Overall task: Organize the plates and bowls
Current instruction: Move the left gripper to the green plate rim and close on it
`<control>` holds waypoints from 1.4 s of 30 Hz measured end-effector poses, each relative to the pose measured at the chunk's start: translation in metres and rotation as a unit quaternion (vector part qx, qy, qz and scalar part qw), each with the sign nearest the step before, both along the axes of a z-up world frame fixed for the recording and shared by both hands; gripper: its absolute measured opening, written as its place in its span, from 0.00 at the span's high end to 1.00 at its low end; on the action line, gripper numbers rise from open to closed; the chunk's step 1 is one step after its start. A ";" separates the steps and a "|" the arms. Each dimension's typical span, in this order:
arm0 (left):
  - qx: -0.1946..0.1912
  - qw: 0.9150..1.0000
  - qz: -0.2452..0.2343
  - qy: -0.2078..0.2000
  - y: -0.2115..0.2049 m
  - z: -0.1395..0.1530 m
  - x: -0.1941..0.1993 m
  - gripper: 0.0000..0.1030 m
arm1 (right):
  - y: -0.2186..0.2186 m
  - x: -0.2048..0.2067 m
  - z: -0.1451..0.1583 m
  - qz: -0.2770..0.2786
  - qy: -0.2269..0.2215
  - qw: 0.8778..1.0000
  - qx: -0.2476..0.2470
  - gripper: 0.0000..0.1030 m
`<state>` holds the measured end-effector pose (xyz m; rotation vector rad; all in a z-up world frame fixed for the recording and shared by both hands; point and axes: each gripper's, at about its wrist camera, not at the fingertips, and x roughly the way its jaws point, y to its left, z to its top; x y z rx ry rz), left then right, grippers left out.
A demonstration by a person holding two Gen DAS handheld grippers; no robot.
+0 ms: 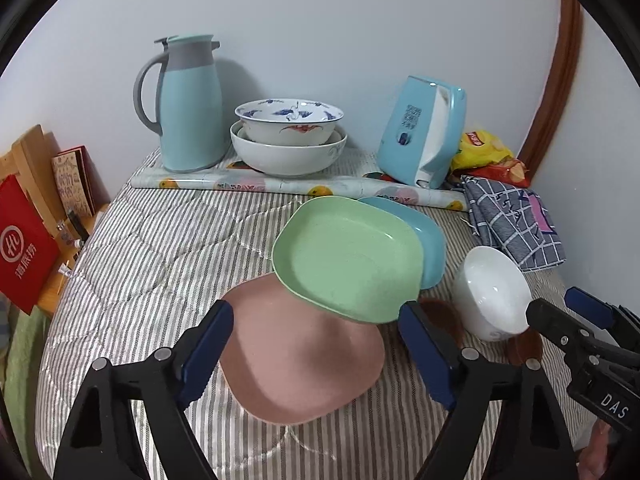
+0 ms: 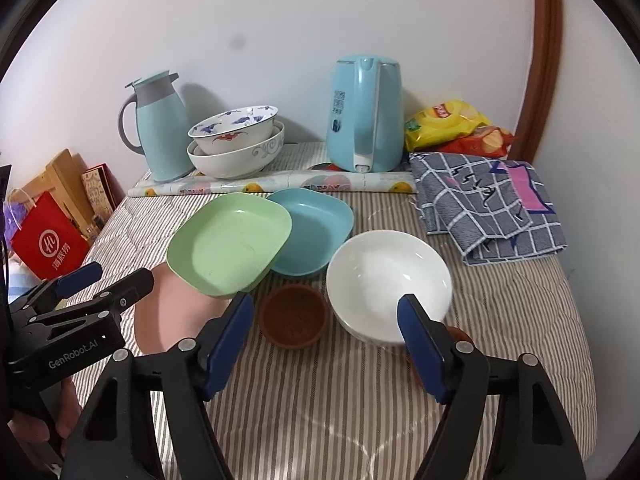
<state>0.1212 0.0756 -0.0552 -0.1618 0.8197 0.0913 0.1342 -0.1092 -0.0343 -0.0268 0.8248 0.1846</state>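
On striped quilt, right gripper [image 2: 324, 332] hovering wide-jawed, revealing whole small brown clay bowl [image 2: 294, 316] beside white ceramic bowl [image 2: 386, 280]; left gripper [image 1: 316, 344] gaping over pink plastic plate [image 1: 298, 356], brown bowl mostly hiding.

We see the green plate [image 1: 348, 256] covering part of the pink plate [image 1: 300, 360] between the left claw's [image 1: 316, 344] fingers; a brown dish [image 1: 524, 346] hides behind the white bowl [image 1: 494, 292].
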 end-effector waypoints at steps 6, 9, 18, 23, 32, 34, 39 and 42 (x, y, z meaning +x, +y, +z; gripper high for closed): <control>-0.002 1.000 0.008 0.017 0.006 -0.013 0.018 0.23 | 0.010 0.028 -0.005 0.013 0.003 1.000 -0.008 0.32; -0.010 0.999 0.013 0.029 0.010 -0.022 0.028 0.28 | 0.015 0.045 -0.009 0.019 0.011 1.000 -0.008 0.36; -0.011 0.998 0.026 0.048 0.022 -0.040 0.056 0.35 | 0.028 0.093 -0.028 0.031 0.031 0.999 0.005 0.47; -0.015 0.998 0.029 0.053 0.029 -0.047 0.068 0.38 | 0.039 0.114 -0.042 0.039 0.041 0.998 0.002 0.48; -0.031 0.997 0.023 0.062 0.035 -0.060 0.085 0.48 | 0.058 0.143 -0.063 0.052 0.061 0.997 -0.011 0.54; -0.037 0.997 0.020 0.066 0.036 -0.062 0.088 0.49 | 0.062 0.147 -0.068 0.056 0.067 0.996 -0.015 0.58; -0.038 0.996 0.013 0.074 0.036 -0.069 0.092 0.68 | 0.071 0.154 -0.080 0.064 0.082 0.994 -0.027 0.79; -0.036 0.997 0.011 0.072 0.038 -0.070 0.094 0.82 | 0.073 0.155 -0.086 0.068 0.098 0.993 -0.018 0.89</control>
